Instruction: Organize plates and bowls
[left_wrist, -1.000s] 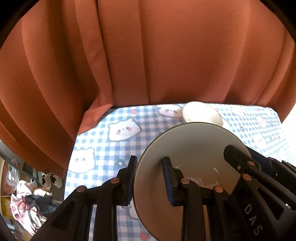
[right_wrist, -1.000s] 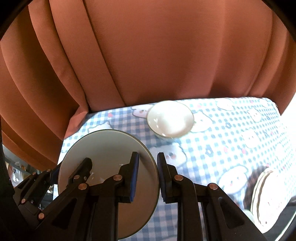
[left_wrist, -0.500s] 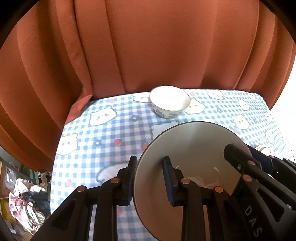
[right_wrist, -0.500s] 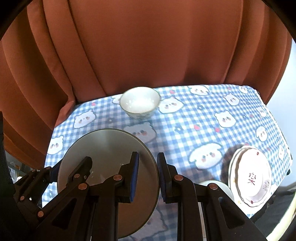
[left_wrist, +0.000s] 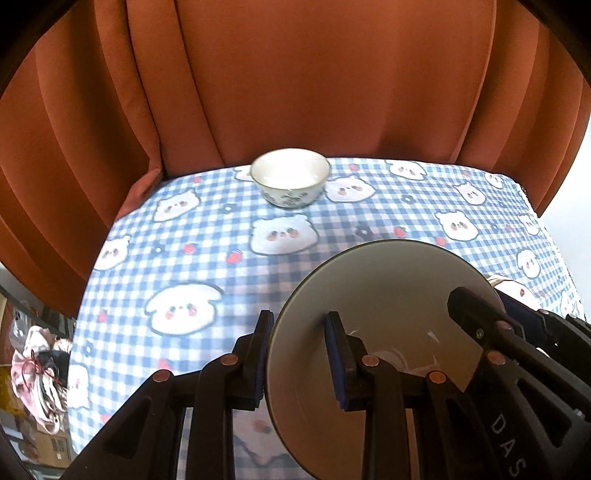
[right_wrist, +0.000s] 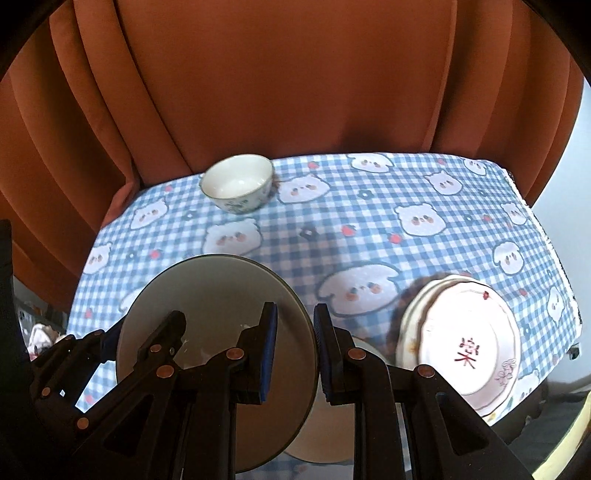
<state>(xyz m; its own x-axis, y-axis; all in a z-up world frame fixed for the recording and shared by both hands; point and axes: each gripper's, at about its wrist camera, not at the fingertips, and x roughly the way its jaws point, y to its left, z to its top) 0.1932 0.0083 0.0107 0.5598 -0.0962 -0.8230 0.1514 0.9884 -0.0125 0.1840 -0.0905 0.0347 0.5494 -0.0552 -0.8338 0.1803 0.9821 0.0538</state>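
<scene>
Tablecloth (right_wrist: 369, 206): more of it had come into view.
Plate stack (right_wrist: 469, 339): newly visible, near right.
Grey bowl (left_wrist: 388, 295): carried between both tools above the cloth.
Left gripper (left_wrist: 299, 354): clamped on its rim.
Right gripper (right_wrist: 295, 347): likewise clamped.
Small bowl (left_wrist: 290, 177): far edge; likely stacking partner.

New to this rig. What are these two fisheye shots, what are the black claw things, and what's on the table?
No robot: a person carries a handheld two-finger gripper in each hand, each with a camera looking along its jaws. The left gripper and right gripper are shut on opposite rims of one large grey bowl. On the checked bear-print tablecloth stand a small white bowl near the orange curtain and a stack of patterned plates on the right. Something pale lies under the grey bowl; I cannot tell what.
</scene>
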